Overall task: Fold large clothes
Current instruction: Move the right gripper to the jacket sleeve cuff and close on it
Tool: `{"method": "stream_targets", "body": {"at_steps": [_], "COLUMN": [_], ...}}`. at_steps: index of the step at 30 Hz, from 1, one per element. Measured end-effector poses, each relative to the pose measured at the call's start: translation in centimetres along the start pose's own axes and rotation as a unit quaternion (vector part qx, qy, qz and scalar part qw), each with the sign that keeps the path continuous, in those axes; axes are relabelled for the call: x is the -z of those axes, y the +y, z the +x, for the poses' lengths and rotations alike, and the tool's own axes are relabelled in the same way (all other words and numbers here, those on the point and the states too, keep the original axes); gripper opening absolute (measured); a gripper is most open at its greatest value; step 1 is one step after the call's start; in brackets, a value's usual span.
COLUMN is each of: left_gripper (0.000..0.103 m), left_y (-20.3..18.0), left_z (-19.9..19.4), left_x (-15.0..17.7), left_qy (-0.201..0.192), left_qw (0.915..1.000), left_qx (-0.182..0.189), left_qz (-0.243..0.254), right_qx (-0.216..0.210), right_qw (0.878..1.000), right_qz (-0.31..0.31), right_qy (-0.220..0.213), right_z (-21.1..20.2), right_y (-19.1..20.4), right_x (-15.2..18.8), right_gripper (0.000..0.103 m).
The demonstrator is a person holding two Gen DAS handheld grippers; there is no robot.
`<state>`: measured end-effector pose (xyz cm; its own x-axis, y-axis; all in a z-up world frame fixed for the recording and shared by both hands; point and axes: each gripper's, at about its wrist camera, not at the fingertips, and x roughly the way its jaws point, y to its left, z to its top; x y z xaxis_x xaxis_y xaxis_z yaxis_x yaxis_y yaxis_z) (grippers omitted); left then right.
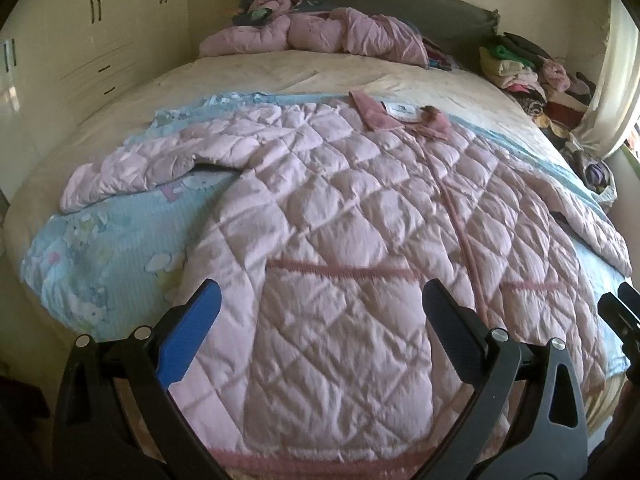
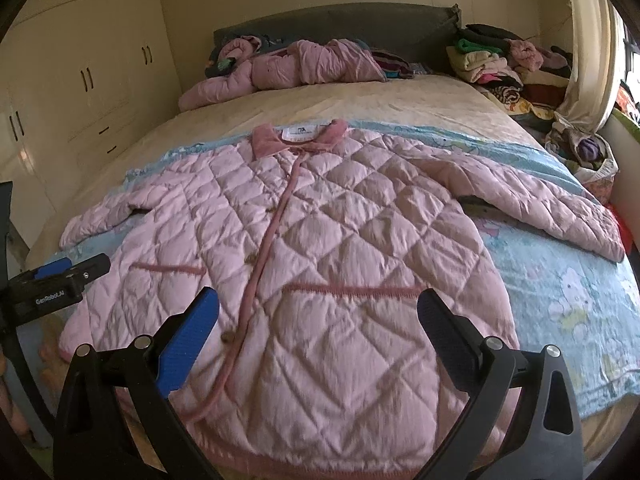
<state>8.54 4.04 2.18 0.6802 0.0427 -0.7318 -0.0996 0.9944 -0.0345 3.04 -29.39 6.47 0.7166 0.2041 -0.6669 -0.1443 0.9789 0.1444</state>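
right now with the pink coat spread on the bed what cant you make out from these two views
- Pink quilted coat: bottom hem, both views, partly covered by the open left gripper and right gripper.
- Neck label: print too small, both views.
- Coat's back: hidden against the blue blanket.
- Clothes pile: single items unclear, small and curtain-covered.

Two black handheld grippers with mismatched fingers.
Each gripper, left gripper [image 1: 320, 300] and right gripper [image 2: 318, 306], has one blue ribbed pad, one black pad, and silver round screws.
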Motion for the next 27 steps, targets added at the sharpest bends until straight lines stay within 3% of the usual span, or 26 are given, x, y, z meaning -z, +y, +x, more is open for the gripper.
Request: {"method": "stream_targets", "body": {"at_steps": [11, 27], "left_gripper": [0.095, 0.095], "left_y": [0.1, -2.5], "left_z": [2.0, 5.3], "left_x": [-5.4, -14.5], "left_qy": [-0.005, -0.019], "left_qw": [1.0000, 0.9996], "left_qx": [0.000, 0.017], "left_qz": [-0.005, -0.009], "right_qx": [-0.029, -0.035], "right_qw": [0.999, 0.998], "right_qz": [0.020, 0.051], "right_qy": [0.000, -0.031], "right_z": [3.2, 6.3], "right_y": [-0.5, -2.2], "right_x": [-5.6, -14.0], "right_gripper": [0.099, 0.099]}}
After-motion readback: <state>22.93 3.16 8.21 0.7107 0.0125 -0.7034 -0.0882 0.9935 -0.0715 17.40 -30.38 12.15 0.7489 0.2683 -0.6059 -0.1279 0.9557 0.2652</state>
